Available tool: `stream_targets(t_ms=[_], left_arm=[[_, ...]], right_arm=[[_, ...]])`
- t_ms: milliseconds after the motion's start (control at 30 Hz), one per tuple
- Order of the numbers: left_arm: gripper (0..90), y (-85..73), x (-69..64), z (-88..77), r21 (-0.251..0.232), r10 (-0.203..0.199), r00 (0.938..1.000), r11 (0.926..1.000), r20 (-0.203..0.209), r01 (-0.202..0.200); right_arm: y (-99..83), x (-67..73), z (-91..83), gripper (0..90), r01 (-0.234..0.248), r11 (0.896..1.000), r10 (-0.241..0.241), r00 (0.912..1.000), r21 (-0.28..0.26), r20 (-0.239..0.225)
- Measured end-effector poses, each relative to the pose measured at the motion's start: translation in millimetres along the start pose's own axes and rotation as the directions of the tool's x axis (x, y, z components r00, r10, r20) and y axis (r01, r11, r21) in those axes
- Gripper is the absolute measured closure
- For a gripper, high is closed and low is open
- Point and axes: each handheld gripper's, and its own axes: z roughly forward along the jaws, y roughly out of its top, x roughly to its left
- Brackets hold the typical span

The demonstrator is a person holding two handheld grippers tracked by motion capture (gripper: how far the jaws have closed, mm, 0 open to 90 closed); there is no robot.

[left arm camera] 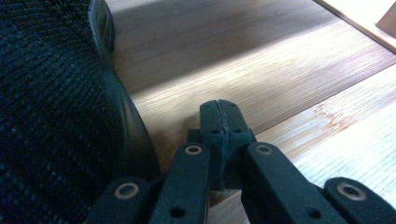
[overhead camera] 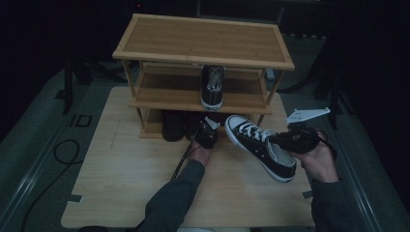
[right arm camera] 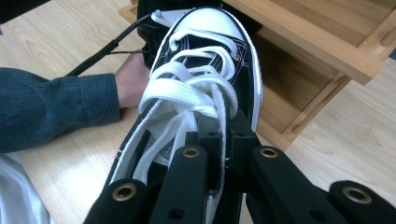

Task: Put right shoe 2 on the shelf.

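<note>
Fig. 1. High view. A three-tier bamboo shoe rack [overhead camera: 203, 41] stands at the far end of the light wooden table [overhead camera: 121, 179]. On its middle shelf rests one black-and-white canvas sneaker [overhead camera: 212, 87], toe toward me. On the bottom shelf sit dark shoes [overhead camera: 172, 126], their details too dim to tell.

My right gripper [overhead camera: 296, 140] holds the matching black low-top sneaker [overhead camera: 258, 147] above the table, in front of the rack and to the right of its bottom shelf. The white toe cap points toward the rack; the heel lies nearest my right hand [overhead camera: 319, 162]. The grey three-cornered plate [overhead camera: 307, 115] rides on top of this gripper.

Right gripper view. My right jaws are pressed together on the sneaker's [right arm camera: 201, 84] upper at the rim of its opening, beside the white laces [right arm camera: 196, 93]; one jaw is inside the shoe, the other outside. The toe cap reaches toward the rack's lower shelf [right arm camera: 303, 46]. My left sleeve [right arm camera: 51, 107] and left hand [right arm camera: 133, 81] lie on the table to the left of the sneaker.

My left gripper [overhead camera: 207, 133] sits at the front edge of the bottom shelf, just beside the dark shoes, its cable [overhead camera: 183, 159] trailing back along my forearm.

Left gripper view. My left jaws [left arm camera: 219, 122] are fully closed, tip against tip, with nothing between them. They hover low over the bamboo shelf board [left arm camera: 261, 70]. A dark knitted shoe [left arm camera: 56, 107] with a black sole rim lies close on their left.
</note>
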Motion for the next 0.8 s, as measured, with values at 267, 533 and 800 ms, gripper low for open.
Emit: stream_targets(t_ms=[267,533,800], left_arm=[[90.0,0.0,0.1,0.0,0.0,0.0,1.0,1.0,0.001,0.0],[90.0,-0.1,0.0,-0.1,0.001,0.0,1.0,1.0,-0.005,0.0],[90.0,-0.1,0.0,-0.1,0.001,-0.002,1.0,1.0,-0.005,0.002]], right_arm=[[9.1,2.5,-6.3,87.7,0.012,1.0,-0.012,0.9999,-0.02,-0.004],[17.6,1.4,-14.5,87.8,0.014,0.999,-0.014,0.9999,-0.046,0.004],[30.2,-4.6,-19.4,87.8,0.006,0.998,-0.005,0.9998,-0.062,0.02]])
